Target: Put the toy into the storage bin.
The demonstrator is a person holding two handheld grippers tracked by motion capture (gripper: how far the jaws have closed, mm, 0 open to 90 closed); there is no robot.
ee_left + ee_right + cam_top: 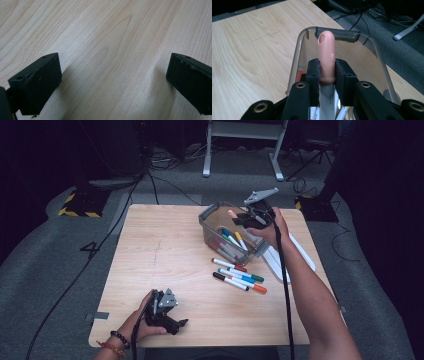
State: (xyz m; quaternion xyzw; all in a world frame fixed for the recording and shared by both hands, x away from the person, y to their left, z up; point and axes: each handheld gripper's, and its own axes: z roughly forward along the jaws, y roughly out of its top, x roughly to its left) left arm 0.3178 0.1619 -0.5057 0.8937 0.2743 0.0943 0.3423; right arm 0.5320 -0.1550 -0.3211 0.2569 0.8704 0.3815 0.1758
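My right gripper (327, 73) is shut on a marker with a peach-pink cap (326, 50), which sticks out past the jaws. It hovers over the far end of a clear plastic bin (297, 50). In the high view the right gripper (243, 218) holds the marker (231, 213) above the bin (209, 215), which has several markers inside. A few more markers (240, 276) lie loose on the wooden table (150, 250) in front of the bin. My left gripper (177, 324) rests near the table's front edge. Its jaws stand open over bare wood, with nothing in the left gripper (113, 82).
A white lid (300, 251) lies on the table to the right of the bin, partly under the right forearm. Cables run across the grey floor around the table. A white desk frame (240, 145) stands beyond the far edge.
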